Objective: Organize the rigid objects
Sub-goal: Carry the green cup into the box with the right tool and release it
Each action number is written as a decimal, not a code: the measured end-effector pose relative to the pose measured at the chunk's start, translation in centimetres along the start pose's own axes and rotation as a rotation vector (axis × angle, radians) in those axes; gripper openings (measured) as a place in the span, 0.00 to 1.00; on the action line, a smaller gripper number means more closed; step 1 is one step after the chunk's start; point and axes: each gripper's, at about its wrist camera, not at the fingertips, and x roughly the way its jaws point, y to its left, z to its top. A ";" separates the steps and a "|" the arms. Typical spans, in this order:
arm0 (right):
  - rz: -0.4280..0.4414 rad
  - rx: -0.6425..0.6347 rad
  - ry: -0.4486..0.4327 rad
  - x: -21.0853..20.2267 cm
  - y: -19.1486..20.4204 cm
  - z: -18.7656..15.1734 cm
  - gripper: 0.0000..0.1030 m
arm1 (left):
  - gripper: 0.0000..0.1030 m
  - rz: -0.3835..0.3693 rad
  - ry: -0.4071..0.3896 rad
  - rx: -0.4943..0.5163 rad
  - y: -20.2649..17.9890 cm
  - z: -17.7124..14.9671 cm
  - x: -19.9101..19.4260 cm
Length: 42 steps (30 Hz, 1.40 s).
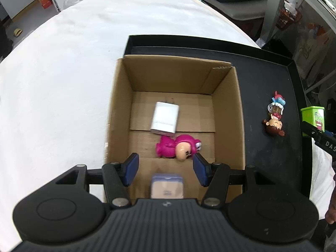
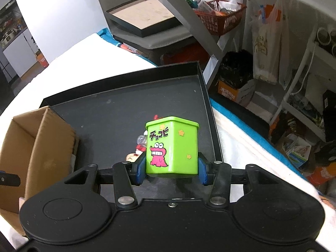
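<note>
Green tin [image 2: 172,147], clamped in the right gripper [image 2: 171,169] above the black tray [image 2: 117,113], seemingly awaits transfer into the cardboard box [image 1: 226,96]; left gripper [image 1: 166,166] hangs open, empty.

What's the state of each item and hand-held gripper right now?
Left hand-held gripper: open, empty, above box.
Right hand-held gripper: shut on green tin, upright.
Cardboard box: open-topped.
Pink figure: lying in box.
White block: lying in box.
Doll figure: lying on black tray.
</note>
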 end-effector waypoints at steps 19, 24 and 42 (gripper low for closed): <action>0.021 -0.125 -0.035 -2.8 9.2 1.7 0.45 | 0.54 -0.060 -0.016 -0.043 5.8 -1.2 -1.9; 0.030 -0.169 -0.026 -3.0 12.0 1.9 0.45 | 0.53 -0.079 -0.004 -0.068 7.2 -1.7 -0.5; 0.057 -0.315 0.007 -1.3 21.2 2.4 0.45 | 0.16 -0.150 -0.028 -0.083 8.8 -2.5 1.4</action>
